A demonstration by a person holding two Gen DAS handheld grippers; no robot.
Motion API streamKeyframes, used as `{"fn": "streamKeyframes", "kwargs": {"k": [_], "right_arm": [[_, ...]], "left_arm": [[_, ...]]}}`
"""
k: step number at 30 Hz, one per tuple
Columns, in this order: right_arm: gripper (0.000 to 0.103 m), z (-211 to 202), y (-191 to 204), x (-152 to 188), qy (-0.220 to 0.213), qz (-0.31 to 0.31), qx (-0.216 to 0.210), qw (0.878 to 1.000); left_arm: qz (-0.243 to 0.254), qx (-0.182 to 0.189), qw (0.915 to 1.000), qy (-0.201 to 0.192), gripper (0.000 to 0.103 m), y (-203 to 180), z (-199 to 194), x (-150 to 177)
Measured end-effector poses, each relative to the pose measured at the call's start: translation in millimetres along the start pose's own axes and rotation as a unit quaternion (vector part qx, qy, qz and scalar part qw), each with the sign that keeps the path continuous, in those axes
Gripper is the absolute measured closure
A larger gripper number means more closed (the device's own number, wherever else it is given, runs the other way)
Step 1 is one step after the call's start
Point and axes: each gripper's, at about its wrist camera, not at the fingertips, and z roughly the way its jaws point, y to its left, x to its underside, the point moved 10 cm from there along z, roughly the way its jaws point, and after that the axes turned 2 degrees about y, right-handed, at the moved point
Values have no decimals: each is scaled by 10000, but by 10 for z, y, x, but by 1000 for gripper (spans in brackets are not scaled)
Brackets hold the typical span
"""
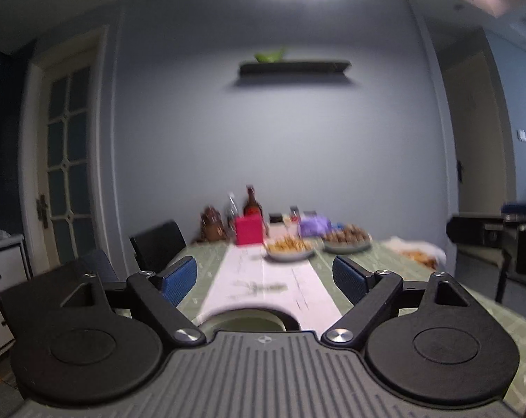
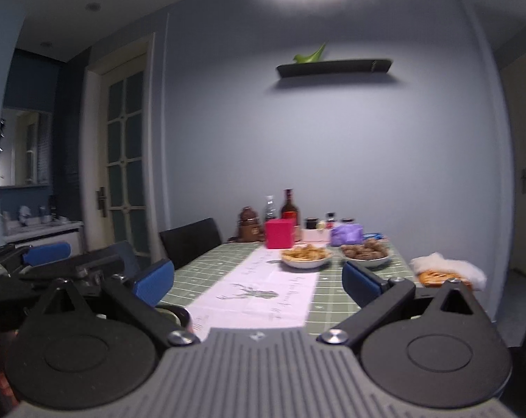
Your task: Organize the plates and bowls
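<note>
Left hand-held gripper (image 1: 264,277): blue pads spread wide, nothing between them. It is raised above the near end of the table (image 1: 385,261) and looks down its length. A bowl (image 1: 247,320) with a dark rim and pale inside lies directly below and just in front of it, partly hidden by the gripper body; its far rim shows between the two fingers. View is blurred, so whether the bowl holds anything cannot be told.

Right hand-held gripper (image 2: 259,284): pads likewise spread, holding nothing. It is beside the left one, whose blue pad shows at the left edge of the right wrist view.

Well ahead of both grippers, about midway along the table: a plate of fries (image 2: 306,257) at the far end of the white runner (image 2: 259,296), and a plate of brown food (image 2: 365,254) just beside it to the right. Neither gripper is near them.

Further right, a white cloth with orange snacks (image 2: 444,271). Behind the plates: a pink box (image 2: 279,233), a dark bottle (image 2: 288,209), a clear bottle (image 2: 270,207), a purple bag (image 2: 346,234).

A black chair (image 2: 190,242) stands at the table's left side.
</note>
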Motion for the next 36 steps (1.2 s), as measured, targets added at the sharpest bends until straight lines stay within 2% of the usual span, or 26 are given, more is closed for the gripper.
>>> {"fn": "streamKeyframes", "kwargs": {"k": [3,7,11,15,23,30,36], "right_arm": [[3,-51,50,207,-10,-230,147,9996],[3,-34,94,471,20,-509,342,9981],[3,76,0,683,405,-256,503,9976],[3,158,-60,793,714,53,395,9967],[3,222,0,993,1134,81,189,9933],[3,273,-69,1051,1309,414,229,9903],[3,291,-80,1066,1346,465,224,9896]], "left_arm": [[-125,35,9985,530,0,-21,97,328],[-38,-97,9970,773,0,-30,126,621],[183,58,9965,809,0,-162,116,691],[48,66,9948,1011,0,-170,193,800],[-161,56,9912,1311,0,-125,259,910],[-35,28,9909,1342,0,-126,281,934],[-101,91,9903,1383,0,-133,299,925]]}}
